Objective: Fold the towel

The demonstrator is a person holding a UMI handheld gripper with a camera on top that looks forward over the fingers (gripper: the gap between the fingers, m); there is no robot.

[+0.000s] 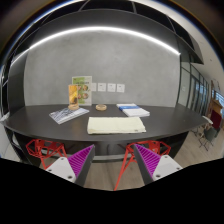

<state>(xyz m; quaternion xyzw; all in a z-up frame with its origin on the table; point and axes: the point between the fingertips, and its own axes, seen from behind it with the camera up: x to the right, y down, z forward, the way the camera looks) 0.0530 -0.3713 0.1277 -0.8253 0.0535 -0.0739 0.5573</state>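
A pale cream towel (108,125) lies flat, folded into a rectangle, on a dark oval table (40,128) well beyond my fingers. My gripper (112,160) is open and empty, held away from the table at about its edge height. Its two fingers with purple pads (78,159) stand wide apart, with floor and chair legs between them.
On the table lie a booklet (68,114), a blue-edged stack (133,110), a small round object (100,107) and an upright sign (80,92). Red chairs (40,148) stand under the near edge. A grey wall is behind, windows at the right.
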